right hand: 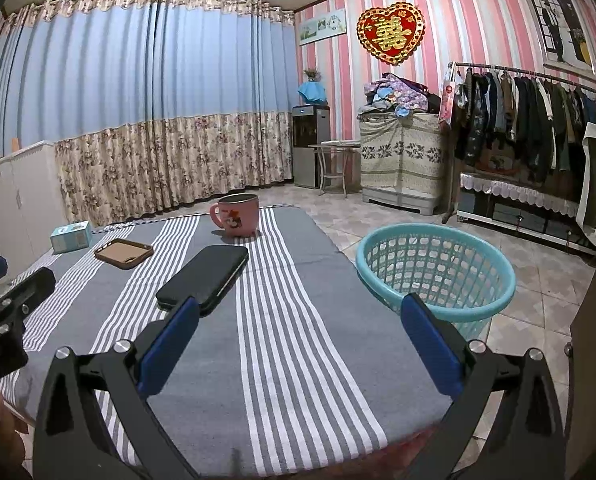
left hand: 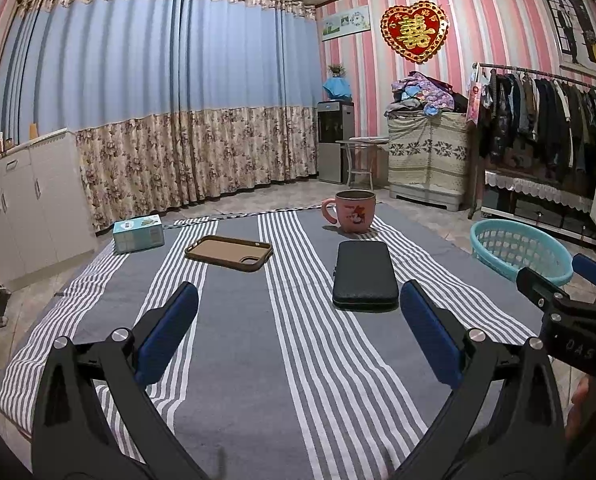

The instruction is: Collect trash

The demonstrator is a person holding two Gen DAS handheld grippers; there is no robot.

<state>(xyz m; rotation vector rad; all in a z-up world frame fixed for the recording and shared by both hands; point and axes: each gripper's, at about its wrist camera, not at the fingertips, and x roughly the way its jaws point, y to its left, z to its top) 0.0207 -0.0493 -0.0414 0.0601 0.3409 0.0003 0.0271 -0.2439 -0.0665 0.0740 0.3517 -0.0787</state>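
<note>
Left wrist view: my left tongs [left hand: 298,328] hang w/ jaws spread wide, nothing between them, above a table draped in a woven grey cloth w/ white stripes [left hand: 290,380]; blue pads [left hand: 170,332] are matte, flat, on glossy black plastic arms w/ silver rivets; ahead lie a black textured rectangular case [left hand: 365,274], a tan phone case [left hand: 229,253] w/ rounded corners lying open side up, a pink glossy mug [left hand: 353,211] w/ a cartoon print, and a pale-blue cardboard tissue box [left hand: 138,233] at the far left corner; all well apart. My right tongs [left hand: 569,304] show at the right edge, jaw gap not clear there. Right wrist view: right tongs [right hand: 298,332] also wide, empty, over the cloth's near right part; turquoise plastic lattice basket [right hand: 437,268], round, stands on the tiled floor [right hand: 537,280] just beside the table; can't make out any trash on the cloth or in the basket.
</note>
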